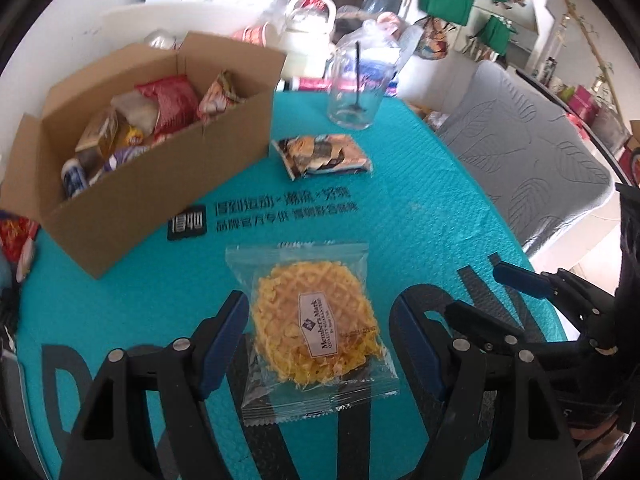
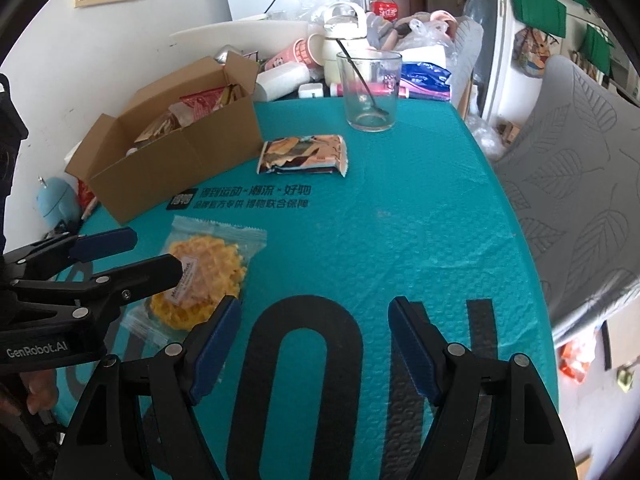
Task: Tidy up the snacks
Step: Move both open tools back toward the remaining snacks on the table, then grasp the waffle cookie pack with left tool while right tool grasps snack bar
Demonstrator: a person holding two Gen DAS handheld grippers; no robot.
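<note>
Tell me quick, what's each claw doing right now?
Left gripper: open, straddling the waffle packet, not gripping it.
Right gripper: open, holding nothing.

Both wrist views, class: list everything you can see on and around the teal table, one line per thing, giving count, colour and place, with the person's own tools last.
Clear-wrapped yellow waffle crisp packet: one, on the teal mat, between the left jaws.
Dark printed snack packet: one, brown and orange, mid-mat beside the box.
Open brown cardboard box: one, left side of the mat, holding several mixed wrapped snacks.
Clear drinking glass: one, far edge, a dark spoon inside.
Teal printed table mat: one, covering the table.
White handled jug: one, in the clutter behind.
Left gripper: jaws open, straddling the waffle packet.
Right gripper: jaws open, over bare mat.
</note>
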